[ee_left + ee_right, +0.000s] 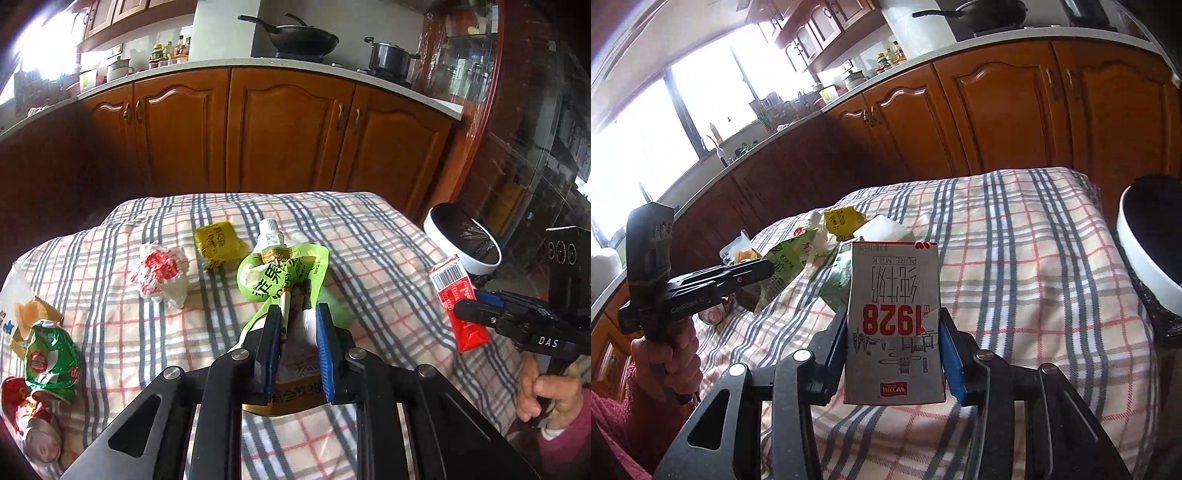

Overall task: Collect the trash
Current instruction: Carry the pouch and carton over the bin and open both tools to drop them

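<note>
On the far left of the checked-cloth desk (369,236) lie a crushed red can (29,421), a crumpled green wrapper (51,362) and a chip bag (26,306), touching one another. Farther in are a red-and-white crumpled wrapper (160,273) and a yellow packet (218,245), close together but apart.

The left tongs (297,325) reach forward and low over the middle of the desk, their blue pads pressed against the lower body of a green drink pouch (280,277). The pouch's long axis runs away from the camera, its white screw cap (269,226) pointing toward the wooden cabinets (288,129). From the right wrist view the left hand (665,365) grips that tool's handle in a fist, the tool held roughly level.

To the right, the right tongs (894,328) are clamped on a milk carton (895,325), one pad on each long side. The carton's long axis runs along the fingers, pointing away from the camera, its print "1928" and "PURE MILK" upside down. The carton shows red with a barcode (458,302) in the left wrist view, over the desk's right edge; whether it touches the cloth is unclear. The right hand (546,395) wraps the handle below.

Farthest right, beside the desk, stands a white bin (461,240) with a black liner, near the carton but apart from it.
</note>
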### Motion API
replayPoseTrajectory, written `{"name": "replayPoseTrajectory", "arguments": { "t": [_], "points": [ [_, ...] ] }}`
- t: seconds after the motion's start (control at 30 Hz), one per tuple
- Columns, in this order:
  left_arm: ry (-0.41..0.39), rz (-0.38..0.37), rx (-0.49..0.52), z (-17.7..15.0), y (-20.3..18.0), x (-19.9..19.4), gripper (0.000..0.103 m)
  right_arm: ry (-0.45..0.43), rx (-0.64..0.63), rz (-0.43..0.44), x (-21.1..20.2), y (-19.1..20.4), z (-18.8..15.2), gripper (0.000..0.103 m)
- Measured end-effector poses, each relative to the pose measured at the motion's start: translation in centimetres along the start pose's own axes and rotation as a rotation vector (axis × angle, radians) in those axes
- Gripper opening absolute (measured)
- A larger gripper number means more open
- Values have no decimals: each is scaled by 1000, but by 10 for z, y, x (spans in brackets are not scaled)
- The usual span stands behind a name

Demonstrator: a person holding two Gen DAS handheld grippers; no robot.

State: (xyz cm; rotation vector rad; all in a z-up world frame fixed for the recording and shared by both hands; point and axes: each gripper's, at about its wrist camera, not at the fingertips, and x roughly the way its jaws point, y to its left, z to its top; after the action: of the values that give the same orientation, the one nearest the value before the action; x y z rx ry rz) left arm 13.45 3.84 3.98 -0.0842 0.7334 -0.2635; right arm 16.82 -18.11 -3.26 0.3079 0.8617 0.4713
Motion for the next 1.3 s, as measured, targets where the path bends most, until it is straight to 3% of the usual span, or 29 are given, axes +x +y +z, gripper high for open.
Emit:
{"name": "replayPoseTrajectory", "arguments": {
  "t": [0.6, 0.9, 1.3],
  "points": [
    [14, -227, 96, 36, -85, 53, 17, -136, 153, -185, -87, -86, -1, 46],
    [36, -277, 133, 59, -116, 88, 17, -188, 219, -258, -120, -127, 0, 46],
    [88, -322, 139, 84, -161, 141, 17, -189, 271, -305, -130, -164, 3, 46]
  ]
}}
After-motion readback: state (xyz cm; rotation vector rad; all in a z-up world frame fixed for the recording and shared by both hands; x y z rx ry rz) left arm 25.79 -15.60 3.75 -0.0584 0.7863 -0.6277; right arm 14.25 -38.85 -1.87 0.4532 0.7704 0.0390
